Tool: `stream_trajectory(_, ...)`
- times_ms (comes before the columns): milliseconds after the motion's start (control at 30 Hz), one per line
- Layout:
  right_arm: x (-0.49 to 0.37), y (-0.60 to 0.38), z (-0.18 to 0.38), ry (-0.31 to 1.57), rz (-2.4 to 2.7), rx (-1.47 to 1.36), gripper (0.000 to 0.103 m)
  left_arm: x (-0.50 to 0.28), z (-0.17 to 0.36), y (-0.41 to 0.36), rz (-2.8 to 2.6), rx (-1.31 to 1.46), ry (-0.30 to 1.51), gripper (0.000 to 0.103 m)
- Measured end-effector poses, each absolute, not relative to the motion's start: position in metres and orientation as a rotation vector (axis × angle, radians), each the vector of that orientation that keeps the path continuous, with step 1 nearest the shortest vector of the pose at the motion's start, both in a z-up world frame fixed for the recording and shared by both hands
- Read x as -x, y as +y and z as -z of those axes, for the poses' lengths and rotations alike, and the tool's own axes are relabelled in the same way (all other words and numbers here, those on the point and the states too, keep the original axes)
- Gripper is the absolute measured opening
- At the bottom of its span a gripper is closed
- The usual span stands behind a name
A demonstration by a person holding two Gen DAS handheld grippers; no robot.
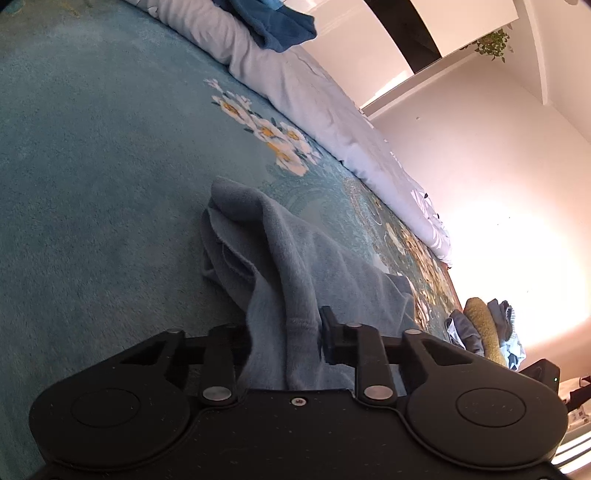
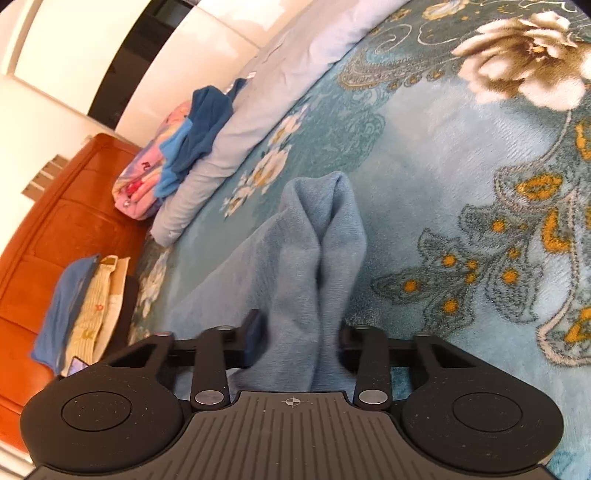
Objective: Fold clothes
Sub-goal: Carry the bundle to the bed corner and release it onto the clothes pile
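Note:
A light blue fleece garment (image 1: 295, 266) lies bunched on a teal flowered bedspread (image 1: 92, 166). My left gripper (image 1: 284, 332) is shut on one bunched end of it, and the cloth runs forward from the jaws in folds. In the right wrist view the same light blue garment (image 2: 314, 236) rises in two ridges from my right gripper (image 2: 299, 336), which is shut on its other end. The fingertips of both grippers are mostly hidden by the cloth.
A pale grey duvet (image 1: 314, 92) lies along the far side of the bed with a dark blue garment (image 1: 273, 22) on it. A pile of clothes (image 1: 484, 328) sits at the bed's end. A pink and blue bundle (image 2: 155, 166) and folded clothes (image 2: 85, 306) lie by the orange headboard (image 2: 55, 229).

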State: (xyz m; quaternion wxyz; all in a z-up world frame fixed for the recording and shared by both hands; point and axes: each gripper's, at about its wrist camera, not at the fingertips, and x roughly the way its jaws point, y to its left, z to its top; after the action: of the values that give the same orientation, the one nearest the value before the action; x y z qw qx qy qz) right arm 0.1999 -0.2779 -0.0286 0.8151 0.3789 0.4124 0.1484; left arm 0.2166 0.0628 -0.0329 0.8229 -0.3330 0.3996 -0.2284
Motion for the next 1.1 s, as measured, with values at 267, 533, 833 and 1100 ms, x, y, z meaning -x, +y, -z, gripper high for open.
stream_trajectory(267,-0.175,-0.284,0.008,0.872,-0.324,-0.759,0.023,-0.177,0.012,0.054,0.531,0.686,0.811,0.016)
stream_trajectory(533,-0.133,-0.303,-0.025,0.812,-0.338,-0.699,0.022,-0.148,-0.024,0.027,0.613,0.639,0.759,0.016)
stream_trajectory(833,-0.094,-0.38,-0.092,0.692,-0.303,-0.578,0.022,-0.149,-0.09,-0.072,0.835,0.519,0.676,0.016)
stream_trajectory(1100,-0.074,-0.496,-0.149,0.595,-0.131,-0.482,0.022,-0.176,-0.141,-0.221,1.046,0.412,0.629,0.017)
